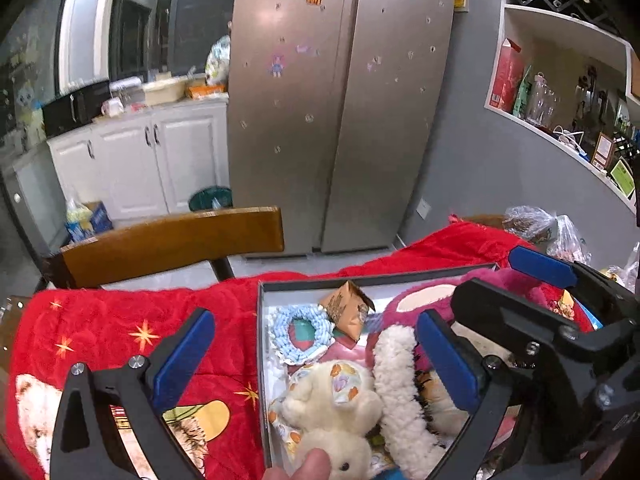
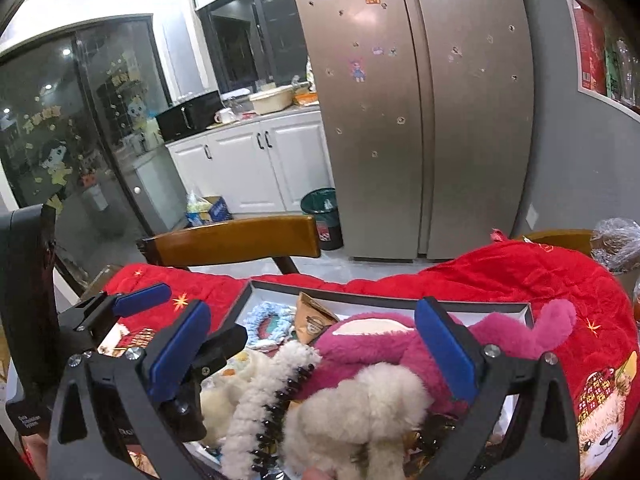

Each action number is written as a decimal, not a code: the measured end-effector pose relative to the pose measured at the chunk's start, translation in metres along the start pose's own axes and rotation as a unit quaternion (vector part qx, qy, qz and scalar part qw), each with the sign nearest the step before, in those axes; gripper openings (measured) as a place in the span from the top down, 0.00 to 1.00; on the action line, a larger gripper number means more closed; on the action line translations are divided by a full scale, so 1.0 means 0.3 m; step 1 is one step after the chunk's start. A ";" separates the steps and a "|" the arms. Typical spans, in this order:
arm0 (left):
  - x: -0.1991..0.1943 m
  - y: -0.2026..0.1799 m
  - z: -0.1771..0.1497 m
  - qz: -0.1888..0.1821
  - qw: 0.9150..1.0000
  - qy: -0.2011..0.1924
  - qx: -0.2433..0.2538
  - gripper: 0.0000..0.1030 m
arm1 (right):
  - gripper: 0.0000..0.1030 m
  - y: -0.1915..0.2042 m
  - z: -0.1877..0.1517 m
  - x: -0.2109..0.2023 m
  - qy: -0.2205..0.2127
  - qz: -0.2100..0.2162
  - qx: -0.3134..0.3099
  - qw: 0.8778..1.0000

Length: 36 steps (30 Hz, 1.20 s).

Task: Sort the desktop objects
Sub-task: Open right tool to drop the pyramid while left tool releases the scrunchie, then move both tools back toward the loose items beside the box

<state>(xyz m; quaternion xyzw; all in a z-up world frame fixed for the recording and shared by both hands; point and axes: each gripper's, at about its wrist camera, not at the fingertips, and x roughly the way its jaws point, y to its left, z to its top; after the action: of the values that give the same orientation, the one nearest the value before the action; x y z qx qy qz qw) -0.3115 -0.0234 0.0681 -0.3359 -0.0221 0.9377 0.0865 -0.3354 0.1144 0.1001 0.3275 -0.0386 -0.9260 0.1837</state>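
A grey-rimmed white box [image 1: 262,344] lies on the red blanket [image 1: 120,328] and holds soft items: a cream plush animal [image 1: 332,408], a white fuzzy hair claw [image 1: 396,384], a blue knitted ring [image 1: 301,334], a brown paper packet [image 1: 348,310] and a pink plush bear [image 1: 420,300]. My left gripper [image 1: 316,360] is open above the box's left part. My right gripper [image 2: 320,356] is open above the box [image 2: 520,312], over the pink bear [image 2: 384,340], hair claw [image 2: 260,396] and a cream fluffy plush [image 2: 360,412]. It also shows in the left wrist view [image 1: 492,292].
A wooden chair back [image 1: 172,244] stands beyond the table's far edge. Plastic bags [image 1: 548,232] lie at the far right of the blanket. A steel fridge [image 1: 340,104], white cabinets and a green bin [image 2: 322,216] are behind. A fingertip [image 1: 308,466] shows at the bottom edge.
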 end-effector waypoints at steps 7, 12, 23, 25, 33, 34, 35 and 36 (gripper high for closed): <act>-0.150 -0.029 0.011 0.043 0.998 -0.054 -0.005 0.00 | 0.00 -0.008 0.026 -0.119 -0.037 0.000 0.016 0.999; -0.281 -0.043 0.012 0.062 0.994 -0.086 -0.008 0.00 | 0.00 0.021 0.035 -0.263 -0.063 -0.019 0.016 0.998; -0.565 -0.047 -0.067 0.032 0.990 -0.130 -0.036 0.00 | 0.00 -0.006 0.001 -0.700 -0.126 -0.052 -0.001 0.991; -0.593 -0.043 -0.078 0.037 0.989 -0.134 -0.045 0.00 | 0.00 -0.011 -0.022 -0.787 -0.142 -0.059 -0.001 0.988; -0.694 -0.073 -0.148 0.054 0.991 -0.121 -0.033 0.00 | 0.00 -0.014 -0.123 -1.039 -0.166 -0.040 0.012 0.985; -0.708 -0.080 -0.162 0.053 0.991 -0.120 -0.032 0.00 | 0.00 -0.011 -0.135 -1.059 -0.166 -0.040 0.014 0.985; -0.725 -0.089 -0.177 0.052 0.991 -0.122 -0.029 0.00 | 0.00 -0.008 -0.152 -1.075 -0.164 -0.037 0.014 0.986; -0.745 -0.098 -0.194 0.052 0.990 -0.126 -0.027 0.00 | 0.00 -0.004 -0.168 -1.085 -0.163 -0.034 0.013 0.986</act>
<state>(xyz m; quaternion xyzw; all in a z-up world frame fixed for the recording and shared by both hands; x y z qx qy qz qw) -0.1006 -0.0350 0.1659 -0.2180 -0.0407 0.9748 0.0252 -0.0709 0.2371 0.2532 0.1757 -0.0693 -0.9721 0.1389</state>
